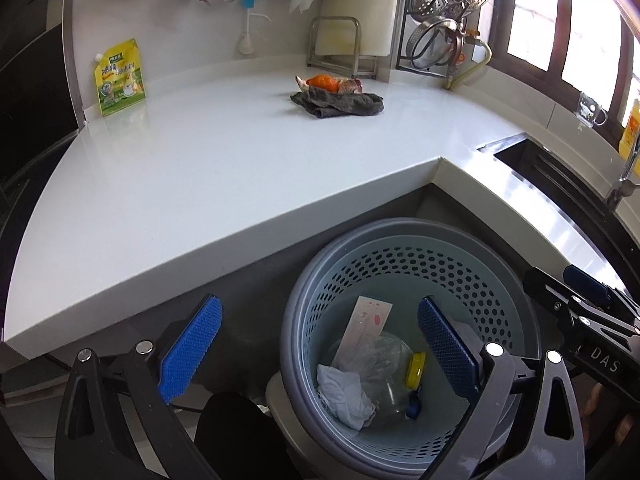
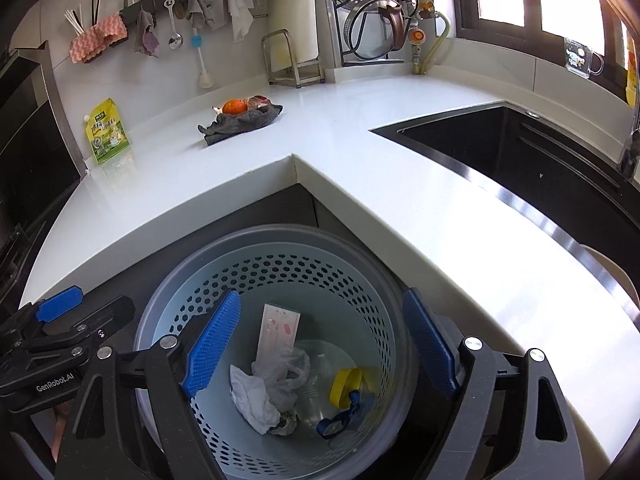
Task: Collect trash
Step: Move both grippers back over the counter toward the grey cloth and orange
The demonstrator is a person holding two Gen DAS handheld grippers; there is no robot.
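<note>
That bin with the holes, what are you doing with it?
A person is tidying up trash with a gripper in each hand. Both the left gripper and right gripper hang open and empty above the bin. A crumpled tissue, a plastic bottle and a small pink box already lie inside. A grey rag with orange scraps sits on the counter.
</note>
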